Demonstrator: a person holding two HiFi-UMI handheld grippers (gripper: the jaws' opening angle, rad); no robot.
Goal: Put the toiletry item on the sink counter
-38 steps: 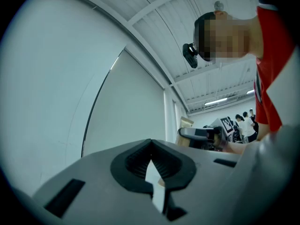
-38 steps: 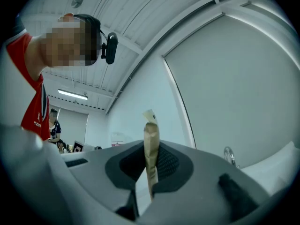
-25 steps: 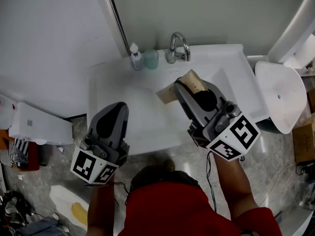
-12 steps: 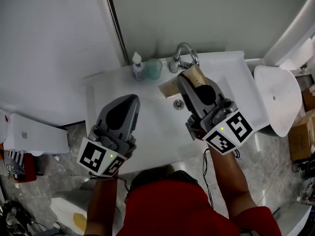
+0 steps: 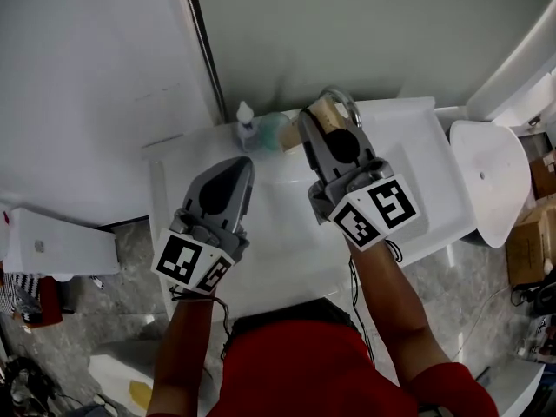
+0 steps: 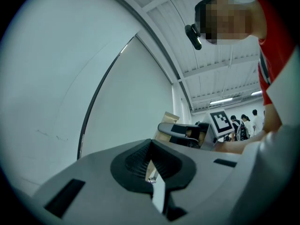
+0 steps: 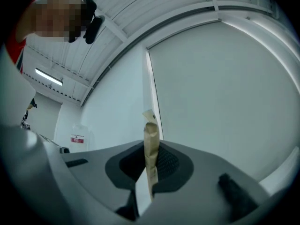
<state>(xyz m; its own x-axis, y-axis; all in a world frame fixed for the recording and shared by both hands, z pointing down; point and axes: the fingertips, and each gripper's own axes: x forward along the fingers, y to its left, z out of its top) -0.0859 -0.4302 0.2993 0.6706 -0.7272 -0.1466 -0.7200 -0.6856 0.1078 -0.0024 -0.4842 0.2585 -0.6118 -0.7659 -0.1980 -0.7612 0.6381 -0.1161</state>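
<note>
My right gripper (image 5: 311,122) is shut on a flat brown paper packet (image 5: 320,110), the toiletry item, which sticks out past its tips. It hangs above the back of the white sink counter (image 5: 415,139), right by the chrome faucet (image 5: 344,101). In the right gripper view the packet (image 7: 151,142) stands on edge, pinched between the dark pads. My left gripper (image 5: 241,167) hovers over the left part of the basin with its jaws shut on nothing. The left gripper view shows those closed jaws (image 6: 151,159) and, beyond them, the right gripper (image 6: 180,133) with the packet.
A small pump bottle (image 5: 245,122) and a green cup (image 5: 273,130) stand at the back of the counter, left of the faucet. A white toilet (image 5: 492,181) is at the right and a white box (image 5: 52,241) at the left. A glass partition rises behind the sink.
Both grippers have moved toward the back of the sink. The right one has carried the packet from over the basin to beside the faucet.
</note>
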